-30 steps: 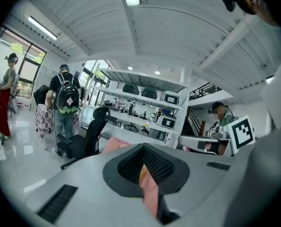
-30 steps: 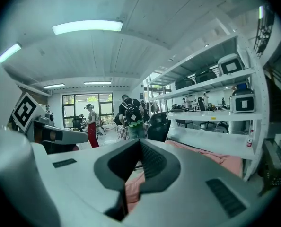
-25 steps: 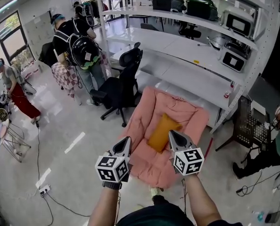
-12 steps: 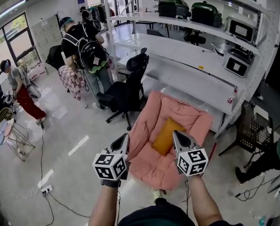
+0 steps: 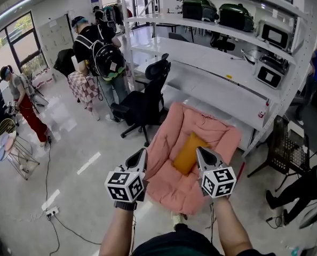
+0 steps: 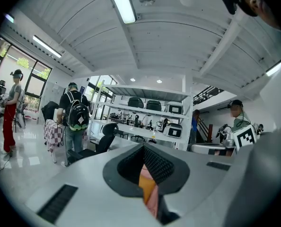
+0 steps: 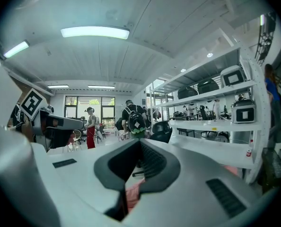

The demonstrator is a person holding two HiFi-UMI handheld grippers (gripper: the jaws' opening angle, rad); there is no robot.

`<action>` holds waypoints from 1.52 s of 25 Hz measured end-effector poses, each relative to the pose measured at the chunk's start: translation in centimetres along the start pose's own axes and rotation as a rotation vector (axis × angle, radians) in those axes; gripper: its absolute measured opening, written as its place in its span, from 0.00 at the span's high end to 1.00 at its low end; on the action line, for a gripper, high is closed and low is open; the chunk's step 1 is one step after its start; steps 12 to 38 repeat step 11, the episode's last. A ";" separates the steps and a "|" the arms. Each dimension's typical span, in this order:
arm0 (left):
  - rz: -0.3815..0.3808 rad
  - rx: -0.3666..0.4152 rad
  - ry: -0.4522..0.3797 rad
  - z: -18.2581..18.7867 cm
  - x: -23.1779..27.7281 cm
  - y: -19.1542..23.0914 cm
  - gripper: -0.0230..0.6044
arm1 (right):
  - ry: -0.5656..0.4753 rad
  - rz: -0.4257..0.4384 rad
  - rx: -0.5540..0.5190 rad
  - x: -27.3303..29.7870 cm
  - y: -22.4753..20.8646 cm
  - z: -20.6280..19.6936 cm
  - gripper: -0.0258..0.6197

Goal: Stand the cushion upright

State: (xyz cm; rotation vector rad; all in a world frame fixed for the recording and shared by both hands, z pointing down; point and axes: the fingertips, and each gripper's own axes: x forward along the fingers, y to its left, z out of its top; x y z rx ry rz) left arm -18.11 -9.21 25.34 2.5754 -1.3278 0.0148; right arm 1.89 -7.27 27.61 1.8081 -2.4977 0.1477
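Observation:
An orange cushion [image 5: 189,152] lies flat, slanted on the seat of a pink padded lounge chair [image 5: 212,137]. My left gripper [image 5: 142,154] hangs in the air over the chair's left edge, jaws shut and empty. My right gripper [image 5: 201,152] hovers just right of the cushion, also shut with nothing in it. Neither touches the cushion. In the left gripper view the left gripper [image 6: 144,148] is shut, and the orange cushion [image 6: 147,188] shows through the notch between its jaws. In the right gripper view the right gripper [image 7: 140,144] is shut, with pink chair [image 7: 133,191] showing below.
A black office chair [image 5: 145,96] stands just left of the pink chair. Behind is a long white bench with shelves [image 5: 217,63]. A person with a backpack [image 5: 101,57] and another in red trousers [image 5: 21,103] stand at left. A black wire crate [image 5: 286,143] stands right; a cable [image 5: 50,213] crosses the floor.
Both grippers have risen a little, still shut and side by side. The head view has tilted, so the room sits slightly differently. The cushion has not moved.

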 end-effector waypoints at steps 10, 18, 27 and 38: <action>-0.003 0.002 -0.010 0.0 -0.4 0.2 0.95 | -0.002 0.002 -0.009 0.0 0.6 -0.1 0.96; -0.005 0.002 -0.011 -0.1 -0.5 0.4 0.95 | -0.002 0.001 -0.010 0.0 0.8 -0.2 0.96; -0.005 0.002 -0.011 -0.1 -0.5 0.4 0.95 | -0.002 0.001 -0.010 0.0 0.8 -0.2 0.96; -0.005 0.002 -0.011 -0.1 -0.5 0.4 0.95 | -0.002 0.001 -0.010 0.0 0.8 -0.2 0.96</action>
